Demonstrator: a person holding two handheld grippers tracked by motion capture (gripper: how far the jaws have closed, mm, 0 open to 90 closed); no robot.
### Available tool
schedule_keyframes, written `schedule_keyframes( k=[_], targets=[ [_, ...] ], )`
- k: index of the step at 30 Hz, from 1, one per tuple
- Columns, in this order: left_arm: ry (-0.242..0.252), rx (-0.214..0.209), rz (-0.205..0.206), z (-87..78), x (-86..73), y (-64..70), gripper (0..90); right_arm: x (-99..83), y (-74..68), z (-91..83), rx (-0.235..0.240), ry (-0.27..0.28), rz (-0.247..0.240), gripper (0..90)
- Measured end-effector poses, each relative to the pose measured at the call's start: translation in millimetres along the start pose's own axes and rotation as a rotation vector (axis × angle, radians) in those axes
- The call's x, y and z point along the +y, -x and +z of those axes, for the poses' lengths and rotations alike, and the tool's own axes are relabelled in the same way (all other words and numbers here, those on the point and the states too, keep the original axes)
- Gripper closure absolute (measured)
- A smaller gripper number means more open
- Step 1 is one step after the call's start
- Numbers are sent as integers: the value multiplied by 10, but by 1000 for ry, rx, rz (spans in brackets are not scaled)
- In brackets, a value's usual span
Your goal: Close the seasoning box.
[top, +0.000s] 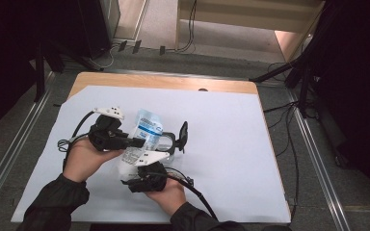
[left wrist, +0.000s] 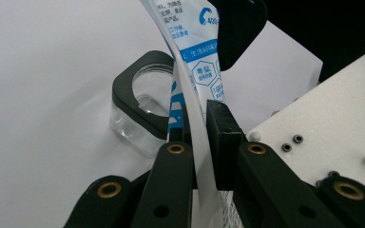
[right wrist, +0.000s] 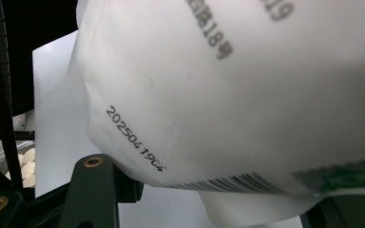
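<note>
A white and blue printed pouch (top: 147,127) is held up over the white sheet between both grippers. My left gripper (top: 136,142) comes in from the left; in the left gripper view its jaws (left wrist: 197,118) are shut on the pouch's thin flat edge (left wrist: 195,42). My right gripper (top: 137,166) is under the pouch from the near side. In the right gripper view the bulging lower part of the pouch (right wrist: 228,85) sits between its jaws (right wrist: 218,199), which press on it. A clear square jar (top: 169,142) (left wrist: 140,111) with a black rim stands just right of the pouch, its black lid (top: 183,134) flipped up.
A white sheet (top: 231,159) covers most of the wooden table (top: 173,82). Cables trail from both grippers across the sheet. Dark stands and cables (top: 289,72) surround the table on the floor.
</note>
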State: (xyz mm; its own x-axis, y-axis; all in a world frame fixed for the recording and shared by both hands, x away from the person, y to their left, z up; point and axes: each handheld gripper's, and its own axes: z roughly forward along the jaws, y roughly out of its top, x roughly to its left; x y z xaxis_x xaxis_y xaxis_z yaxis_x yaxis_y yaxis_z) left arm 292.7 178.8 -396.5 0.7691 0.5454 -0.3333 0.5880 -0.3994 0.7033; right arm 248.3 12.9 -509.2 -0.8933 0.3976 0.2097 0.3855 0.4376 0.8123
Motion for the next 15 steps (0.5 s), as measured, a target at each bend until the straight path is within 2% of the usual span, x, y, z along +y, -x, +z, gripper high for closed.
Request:
schedule_keyframes(
  k=[4,6,11,15],
  targets=[
    [-8,3,11,39,11,14,879,-4,-7,-6,-9,-1,-12,450],
    [-14,13,13,58,19,23,868,-13,-12,-17,-15,1,-13,508],
    [9,0,11,57,18,6,849,-19,-1,-48,-17,18,-12,521],
    [-4,-10,13,66,0,-15,785,-24,25,-71,6,44,22,533]
  ],
)
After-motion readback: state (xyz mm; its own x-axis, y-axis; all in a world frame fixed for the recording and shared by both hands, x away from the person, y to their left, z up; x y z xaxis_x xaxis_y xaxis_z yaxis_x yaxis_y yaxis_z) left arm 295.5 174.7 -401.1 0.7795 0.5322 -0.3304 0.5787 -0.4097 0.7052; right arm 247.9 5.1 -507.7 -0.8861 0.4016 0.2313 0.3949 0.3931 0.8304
